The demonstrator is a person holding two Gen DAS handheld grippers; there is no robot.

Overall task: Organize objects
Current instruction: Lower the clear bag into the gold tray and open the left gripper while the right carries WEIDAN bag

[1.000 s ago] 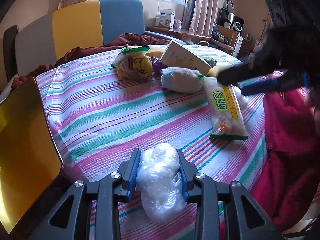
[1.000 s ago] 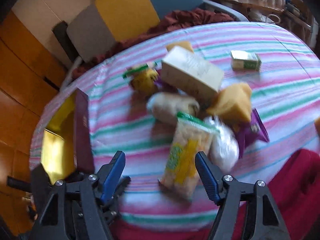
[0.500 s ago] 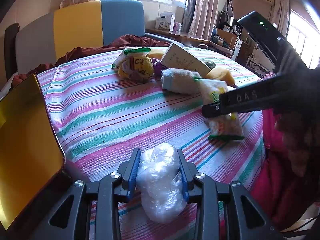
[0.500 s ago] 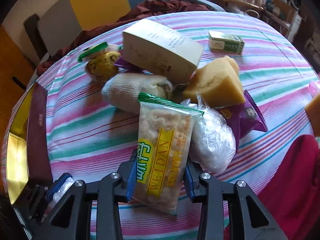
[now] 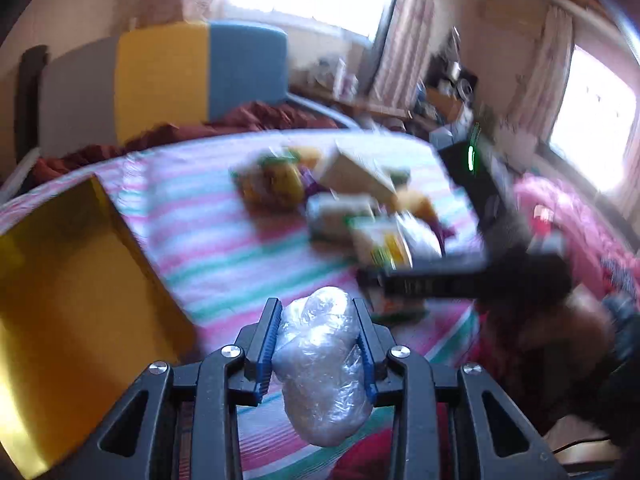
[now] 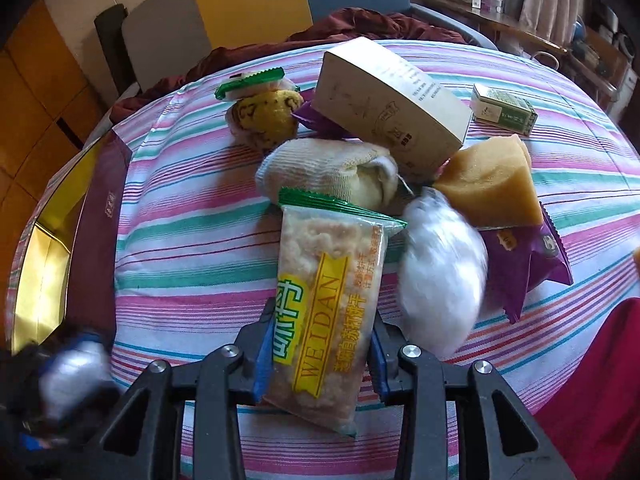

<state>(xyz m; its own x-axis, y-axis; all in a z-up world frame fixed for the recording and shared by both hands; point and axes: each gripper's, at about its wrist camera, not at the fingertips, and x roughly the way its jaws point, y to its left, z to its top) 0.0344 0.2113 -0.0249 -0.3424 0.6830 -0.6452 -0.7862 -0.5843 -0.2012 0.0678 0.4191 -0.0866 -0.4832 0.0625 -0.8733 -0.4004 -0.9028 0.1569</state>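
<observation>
My left gripper (image 5: pixel 316 340) is shut on a clear plastic-wrapped bundle (image 5: pixel 320 368) and holds it above the striped tablecloth (image 5: pixel 224 232), beside the open gold-lined box (image 5: pixel 60 304). My right gripper (image 6: pixel 318 344) is shut on a WEIDAN snack packet (image 6: pixel 326 304) with a green top seam, at the near side of the pile. The left gripper and its bundle (image 6: pixel 68 372) show blurred at the lower left of the right wrist view. The right gripper (image 5: pixel 432 280) shows in the left wrist view with the packet (image 5: pixel 380 244).
The pile holds a rolled sock (image 6: pixel 332 168), a cream carton (image 6: pixel 388 108), a yellow sponge wedge (image 6: pixel 492 184), another plastic bundle (image 6: pixel 440 272), a purple packet (image 6: pixel 524 264) and a yellow wrapped snack (image 6: pixel 264 116). A small green box (image 6: pixel 504 110) lies behind. A red cloth (image 6: pixel 592 392) hangs at the right.
My left gripper has swung up and left toward the gold box with its bundle. My right gripper has closed on the WEIDAN packet and lifted its near end; the plastic bundle beside it shifted.
</observation>
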